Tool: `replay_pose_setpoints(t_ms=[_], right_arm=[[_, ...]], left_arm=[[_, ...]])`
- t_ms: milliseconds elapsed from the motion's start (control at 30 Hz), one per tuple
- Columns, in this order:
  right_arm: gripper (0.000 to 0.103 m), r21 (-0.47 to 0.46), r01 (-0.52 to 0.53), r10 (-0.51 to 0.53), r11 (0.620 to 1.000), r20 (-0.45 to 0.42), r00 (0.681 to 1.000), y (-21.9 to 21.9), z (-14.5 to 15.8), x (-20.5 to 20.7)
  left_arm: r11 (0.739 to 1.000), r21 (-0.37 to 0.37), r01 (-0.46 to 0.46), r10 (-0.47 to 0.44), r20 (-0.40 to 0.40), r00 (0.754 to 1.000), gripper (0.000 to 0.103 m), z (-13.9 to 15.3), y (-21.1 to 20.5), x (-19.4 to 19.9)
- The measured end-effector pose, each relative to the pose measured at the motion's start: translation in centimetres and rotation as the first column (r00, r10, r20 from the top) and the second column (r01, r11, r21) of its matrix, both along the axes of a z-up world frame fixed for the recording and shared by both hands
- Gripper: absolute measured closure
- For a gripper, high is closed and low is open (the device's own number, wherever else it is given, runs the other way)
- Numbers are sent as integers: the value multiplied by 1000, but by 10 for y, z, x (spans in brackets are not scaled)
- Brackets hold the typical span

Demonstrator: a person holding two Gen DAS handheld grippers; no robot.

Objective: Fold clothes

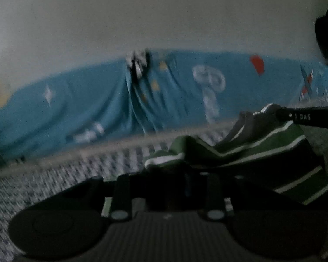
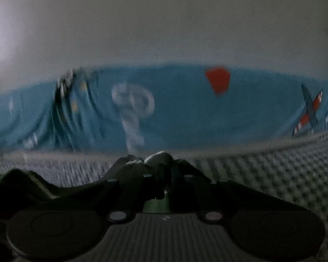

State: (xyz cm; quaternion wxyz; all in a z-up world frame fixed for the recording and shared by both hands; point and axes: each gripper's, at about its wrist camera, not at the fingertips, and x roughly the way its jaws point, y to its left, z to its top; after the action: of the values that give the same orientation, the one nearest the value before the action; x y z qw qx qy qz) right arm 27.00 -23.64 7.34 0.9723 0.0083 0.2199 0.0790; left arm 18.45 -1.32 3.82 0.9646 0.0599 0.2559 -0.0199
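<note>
Striped shirt (image 1: 262,150); "DAS" on hand-held gripper (image 1: 273,113)

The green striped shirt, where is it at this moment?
In the left wrist view the green striped shirt lies bunched at lower right on the checked cover, between the left gripper and right gripper.

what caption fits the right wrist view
Right gripper shut on bunched cloth above a checked mat.
</note>
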Motion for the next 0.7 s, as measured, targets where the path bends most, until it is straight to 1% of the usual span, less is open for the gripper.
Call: replay_pose_setpoints(t_ms=[33,67,100,133,167,200,267,300,400,467,533,567,633,700], right_arm=[[95,21,0,0,1000,4,1000,1,1,2],[94,42,0,-1,999,8,1000,1,3,4],[94,63,0,-1,998,12,1000,2,4,6],[94,84,-5,5,996,2,1000,3,4,9],[90,102,-14,17,995,-29,999,3,2,12],[88,116,-19,25,993,-53,998,2,1,14],[82,127,-26,36,992,-76,996,-2,0,15],[82,122,-29,39,992,-77,996,-6,0,15],[81,114,-2,14,993,-100,995,-23,-1,16],[80,99,33,-20,994,-127,992,-37,-5,18],[79,81,68,-55,994,-154,987,-50,-9,19],[75,74,84,-70,994,-168,983,-57,-11,20],[69,65,117,-101,991,-207,973,-70,-18,21],[69,61,146,-127,987,-247,961,-80,-25,21]], left_arm=[[1000,5,-15,15,33,999,76,5,0,-1],[999,11,-37,37,47,998,75,7,1,1],[998,19,-55,55,38,998,71,6,1,6],[996,30,-79,79,13,997,70,2,3,13],[994,29,-103,103,-18,994,67,-5,6,18],[993,22,-120,121,-59,991,61,-11,11,23],[989,6,-148,148,-129,981,54,-22,20,30],[988,-4,-157,155,-129,979,45,-22,23,29],[984,-28,-176,172,-120,978,23,-17,30,24],[982,-50,-180,174,-107,979,20,-9,34,21],[979,-83,-185,177,-105,979,20,-2,38,19],[977,-99,-187,177,-105,979,19,1,40,18],[975,-125,-181,169,-103,980,18,8,40,15],[976,-131,-172,160,-100,982,17,13,38,13]])
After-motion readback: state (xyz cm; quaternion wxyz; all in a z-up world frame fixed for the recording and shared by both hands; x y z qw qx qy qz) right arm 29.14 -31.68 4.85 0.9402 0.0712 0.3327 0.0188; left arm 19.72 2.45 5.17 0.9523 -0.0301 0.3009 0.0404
